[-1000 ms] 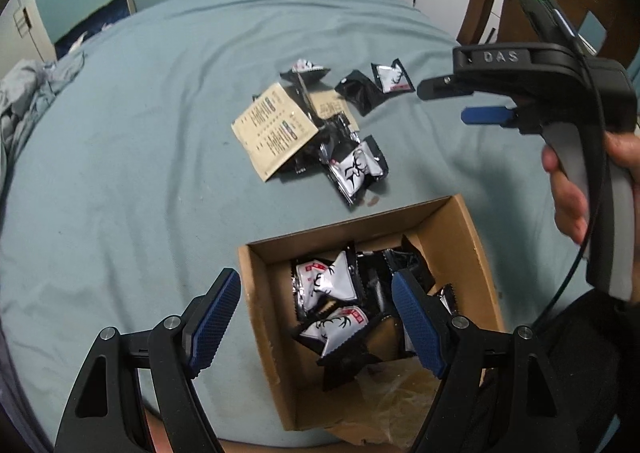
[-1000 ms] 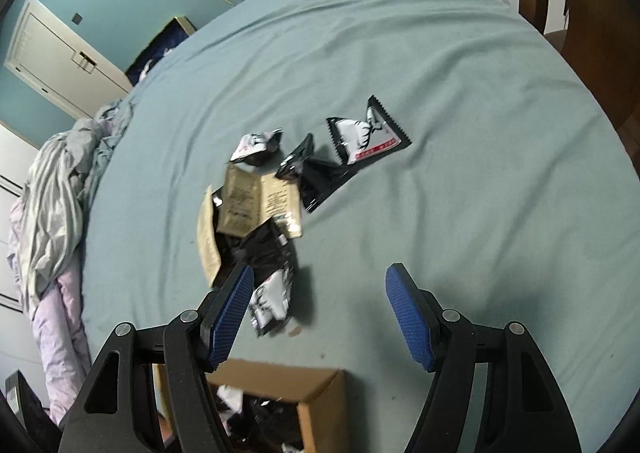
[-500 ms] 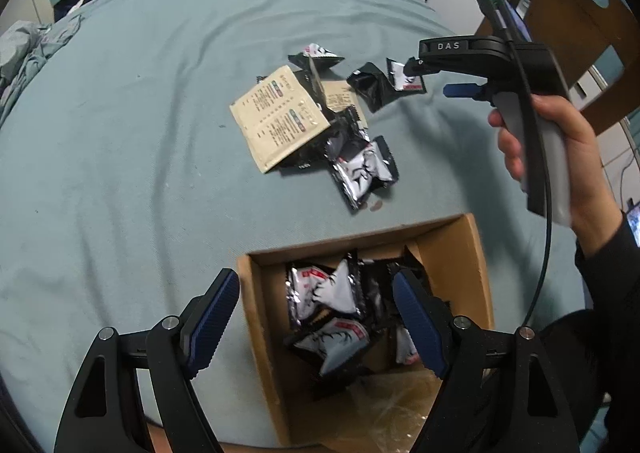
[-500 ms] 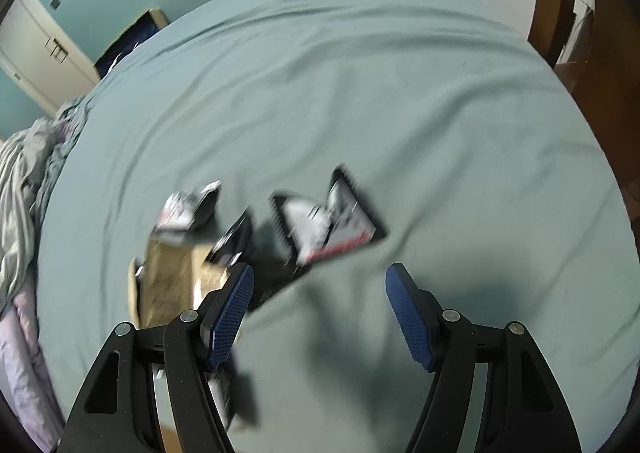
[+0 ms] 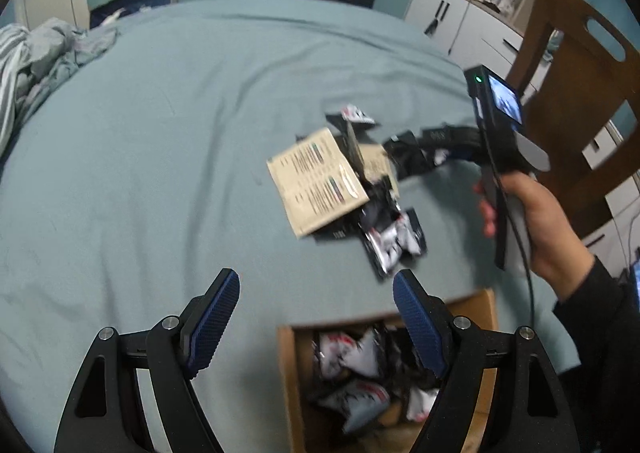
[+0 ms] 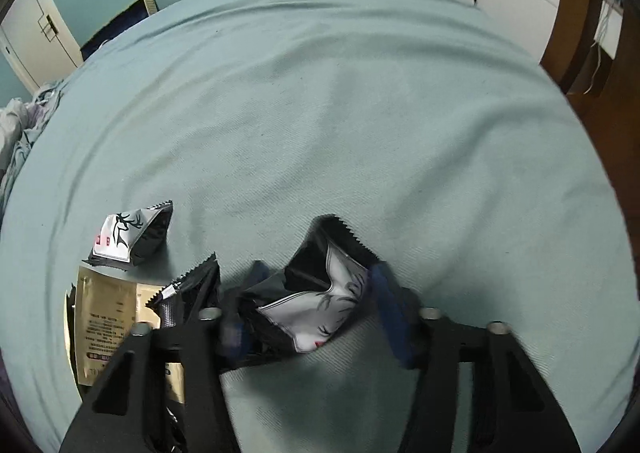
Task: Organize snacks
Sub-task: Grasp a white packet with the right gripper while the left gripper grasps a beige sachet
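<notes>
The right gripper [image 6: 308, 317] is low over the teal bed [image 6: 360, 113], its blue fingers [image 6: 390, 317] blurred and set on either side of a black-and-silver snack packet [image 6: 316, 305]. They look close to the packet's edges, but whether they press on it cannot be told.

Just left of that packet lie another dark packet [image 6: 192, 293], a beige sachet [image 6: 104, 313] and a silver deer-print packet [image 6: 128, 237], all on the bed.

The left gripper [image 5: 316, 317] hangs with its fingers [image 5: 212, 317] spread wide and nothing between them, over the far rim of a cardboard box [image 5: 290, 377] that holds several snack packets [image 5: 352, 369]. Beyond the box sits the loose pile of packets [image 5: 392, 237], with a large beige sachet [image 5: 316, 181] on top. The right hand [image 5: 536, 225] grips its handle at the pile's right side, in front of a wooden chair [image 5: 572, 105].
</notes>
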A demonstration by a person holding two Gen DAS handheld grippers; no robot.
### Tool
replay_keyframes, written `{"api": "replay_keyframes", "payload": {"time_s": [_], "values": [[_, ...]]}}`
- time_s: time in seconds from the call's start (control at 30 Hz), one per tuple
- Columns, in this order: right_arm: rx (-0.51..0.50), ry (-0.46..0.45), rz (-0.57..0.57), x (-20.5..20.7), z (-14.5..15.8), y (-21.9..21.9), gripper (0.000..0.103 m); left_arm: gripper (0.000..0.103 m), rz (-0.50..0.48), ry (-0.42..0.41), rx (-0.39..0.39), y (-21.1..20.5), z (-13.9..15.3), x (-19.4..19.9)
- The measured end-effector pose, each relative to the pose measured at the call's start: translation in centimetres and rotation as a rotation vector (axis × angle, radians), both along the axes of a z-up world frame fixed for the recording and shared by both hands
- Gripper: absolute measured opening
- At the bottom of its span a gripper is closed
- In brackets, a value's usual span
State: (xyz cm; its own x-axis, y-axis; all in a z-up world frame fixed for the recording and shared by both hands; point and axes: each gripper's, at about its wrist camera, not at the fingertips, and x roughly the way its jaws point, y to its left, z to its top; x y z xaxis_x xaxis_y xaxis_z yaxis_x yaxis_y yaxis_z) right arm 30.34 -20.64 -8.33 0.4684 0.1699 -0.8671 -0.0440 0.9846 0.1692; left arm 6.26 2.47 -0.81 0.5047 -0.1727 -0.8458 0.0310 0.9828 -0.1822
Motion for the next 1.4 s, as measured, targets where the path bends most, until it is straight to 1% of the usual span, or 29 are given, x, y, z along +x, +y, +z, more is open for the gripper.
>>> {"api": "replay_keyframes", "payload": {"time_s": [0.1, 0.2, 0.23, 0.3, 0.33, 0.37, 0.4, 0.43, 0.47, 0.5, 0.57, 0.6, 0.7, 0.8, 0.87, 0.93, 1.03, 1.1, 1.13, 1.17, 1.23, 1.27, 1.3, 1.4], "values": [[0.026, 0.001, 0.000, -0.7, 0.8, -0.2, 0.034, 0.080, 0.017, 0.004, 0.003, 0.8, -0.3, 1.3], [0.069, -0.016, -0.005, -2.2, 2.6, -1.2, 0.034, 0.080, 0.053, 0.010, -0.013, 2.5, -0.4, 3.0], [0.090, -0.021, -0.007, -2.9, 3.3, -1.5, 0.034, 0.080, 0.045, 0.021, -0.008, 2.8, -0.6, 3.5], [0.136, -0.027, -0.011, -4.7, 4.9, -2.2, 0.034, 0.084, -0.024, 0.068, 0.004, 2.5, -1.5, 4.5], [0.154, -0.026, -0.007, -5.6, 5.4, -2.4, 0.034, 0.084, -0.090, 0.098, 0.024, 1.9, -2.2, 5.3], [0.172, -0.021, 0.004, -6.7, 5.9, -2.5, 0.034, 0.084, -0.122, 0.104, 0.058, 1.4, -2.6, 5.6], [0.184, -0.019, 0.012, -7.9, 6.5, -2.7, 0.034, 0.084, -0.146, 0.099, 0.118, 0.8, -3.0, 6.1], [0.199, -0.020, 0.022, -8.9, 7.0, -2.7, 0.034, 0.084, -0.161, 0.096, 0.156, 0.3, -3.3, 6.5], [0.218, -0.027, 0.036, -10.1, 7.6, -2.8, 0.034, 0.084, -0.175, 0.095, 0.175, 0.0, -3.4, 6.9], [0.232, -0.034, 0.044, -10.9, 8.1, -3.0, 0.034, 0.084, -0.189, 0.098, 0.169, -0.2, -3.6, 7.2], [0.256, -0.056, 0.063, -13.1, 8.9, -3.2, 0.034, 0.084, -0.223, 0.118, 0.114, -0.5, -3.8, 8.4], [0.261, -0.067, 0.070, -14.2, 9.3, -3.7, 0.034, 0.084, -0.228, 0.132, 0.098, -0.6, -4.0, 8.9], [0.247, -0.111, 0.082, -17.4, 9.7, -4.7, 0.034, 0.084, -0.218, 0.206, 0.046, -0.9, -4.8, 11.0], [0.235, -0.146, 0.075, -20.5, 9.2, -5.5, 0.034, 0.085, -0.170, 0.259, -0.037, -0.4, -5.9, 13.3], [0.239, -0.150, 0.064, -23.2, 9.0, -6.1, 0.034, 0.085, -0.131, 0.294, -0.092, 0.0, -6.9, 14.7], [0.257, -0.138, 0.046, -24.7, 8.4, -6.7, 0.034, 0.086, -0.095, 0.330, -0.160, 0.6, -7.9, 15.8], [0.292, -0.120, 0.023, -26.0, 8.5, -7.0, 0.034, 0.091, -0.046, 0.394, -0.274, 1.5, -9.9, 17.0], [0.264, -0.133, 0.024, -26.0, 8.9, -6.7, 0.034, 0.096, -0.018, 0.392, -0.315, 1.7, -10.4, 17.1], [0.252, -0.136, 0.026, -25.7, 8.8, -6.6, 0.034, 0.096, -0.011, 0.388, -0.320, 1.7, -10.4, 17.2], [0.248, -0.131, 0.026, -25.5, 8.7, -5.9, 0.034, 0.094, -0.010, 0.386, -0.301, 1.5, -10.3, 17.1], [0.240, -0.112, 0.027, -25.0, 8.3, -5.2, 0.034, 0.079, -0.020, 0.381, -0.241, 1.1, -9.8, 17.3], [0.227, -0.106, 0.024, -24.8, 8.2, -4.9, 0.034, 0.075, -0.022, 0.376, -0.220, 1.0, -9.7, 17.1], [0.213, -0.106, 0.021, -24.8, 8.3, -4.6, 0.034, 0.072, -0.022, 0.372, -0.215, 1.0, -9.6, 16.8], [0.205, -0.125, 0.007, -25.0, 8.6, -4.4, 0.034, 0.070, -0.009, 0.358, -0.235, 1.6, -9.7, 15.9]]}}
